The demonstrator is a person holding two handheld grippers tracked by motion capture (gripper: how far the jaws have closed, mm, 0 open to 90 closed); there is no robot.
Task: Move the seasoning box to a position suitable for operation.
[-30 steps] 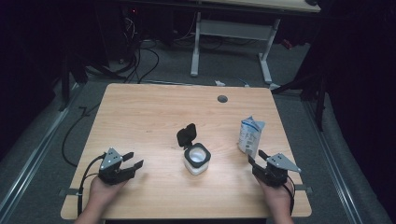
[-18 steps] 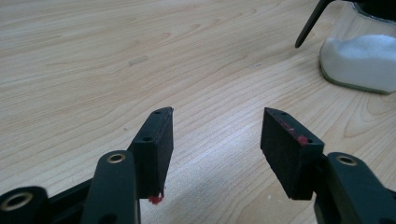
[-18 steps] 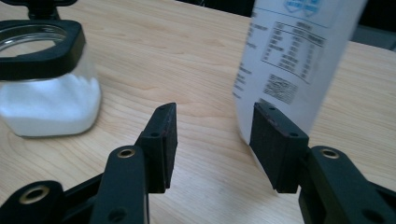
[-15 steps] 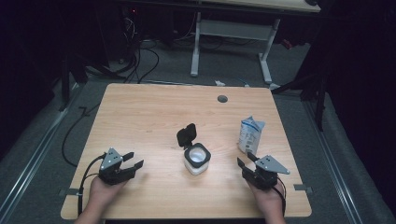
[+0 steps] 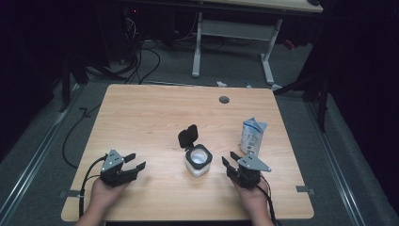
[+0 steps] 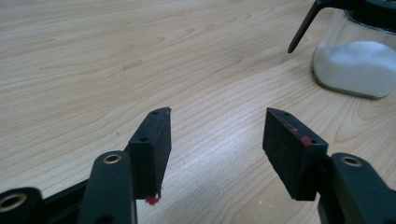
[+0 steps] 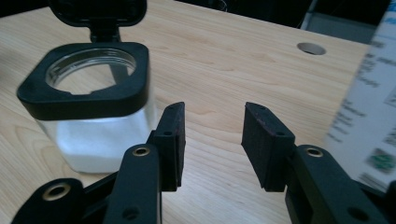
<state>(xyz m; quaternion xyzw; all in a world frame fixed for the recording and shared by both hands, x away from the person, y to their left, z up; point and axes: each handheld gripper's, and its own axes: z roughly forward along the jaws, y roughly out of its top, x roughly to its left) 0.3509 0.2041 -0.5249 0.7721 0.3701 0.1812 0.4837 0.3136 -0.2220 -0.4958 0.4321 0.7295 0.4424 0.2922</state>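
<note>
A: Which gripper is closer to the jar [image 5: 198,160] right now?

B: The right gripper [image 5: 238,164], clearly. From above, the jar sits just off its inner side, a little ahead of the jaws, near but not touching. The left gripper [image 5: 132,161] is well apart from the jar, which lies off toward its inner side

A: And along the right gripper's own line of sight?

B: In the right gripper view the jar [image 7: 88,107] is to the left of the jaws, with its wall just beside the left-hand pad; the gap between the jaws looks onto bare table [image 7: 224,93]. The jar stands upright, its black hinged lid [image 7: 95,11] flipped open on the far side, white powder in the lower part

A: Jaw states?

B: The right gripper [image 7: 212,140] has just been closing, yet it stands partly spread with nothing between the pads. The left gripper [image 6: 215,140] is spread wide and empty, low over the table, with the jar [image 6: 357,60] ahead and to its right

A: Anything else near?

B: A white and blue carton [image 5: 251,135] stands just ahead of the right gripper, toward its outer side. My guess: that hand goes for one of the two, and the jar would need a swing inward
</note>
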